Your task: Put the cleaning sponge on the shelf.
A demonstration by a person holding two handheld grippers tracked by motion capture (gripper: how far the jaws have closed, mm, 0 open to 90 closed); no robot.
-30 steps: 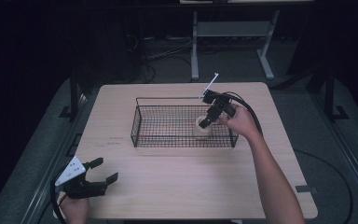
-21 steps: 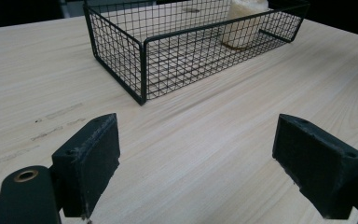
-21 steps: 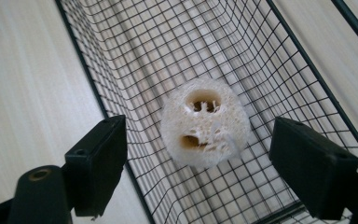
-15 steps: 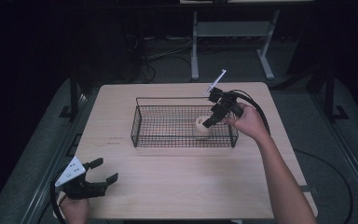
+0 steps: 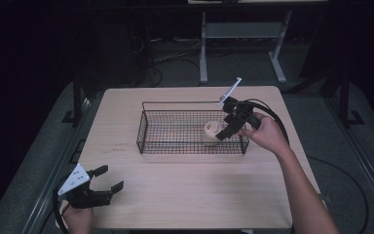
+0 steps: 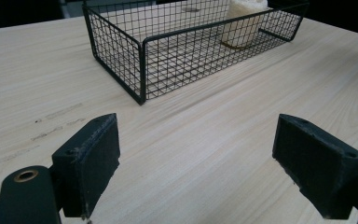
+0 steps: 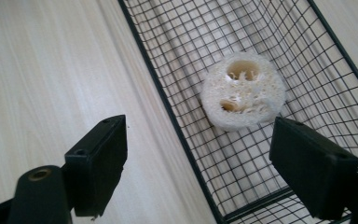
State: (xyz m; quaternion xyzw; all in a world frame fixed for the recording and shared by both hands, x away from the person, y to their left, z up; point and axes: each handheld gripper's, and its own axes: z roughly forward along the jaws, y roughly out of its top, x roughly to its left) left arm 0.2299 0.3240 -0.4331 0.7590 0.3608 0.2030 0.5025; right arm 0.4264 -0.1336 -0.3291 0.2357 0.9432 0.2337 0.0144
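Observation:
A black wire basket stands mid-table. Inside its right end sits a pale loofah piece, upright, with holes in its top. My right gripper hovers just above and to the right of the loofah, open, nothing between its jaws. My left gripper rests low near the table's front left corner, open and empty, pointing toward the basket.
The light wooden table has bare surface in front of the basket. A cable trails from the right gripper. Beyond the table's far edge is a dark floor with a white stand.
The right gripper has lifted away from the loofah and drawn back to the right, leaving it in the basket. The left gripper has stayed put.

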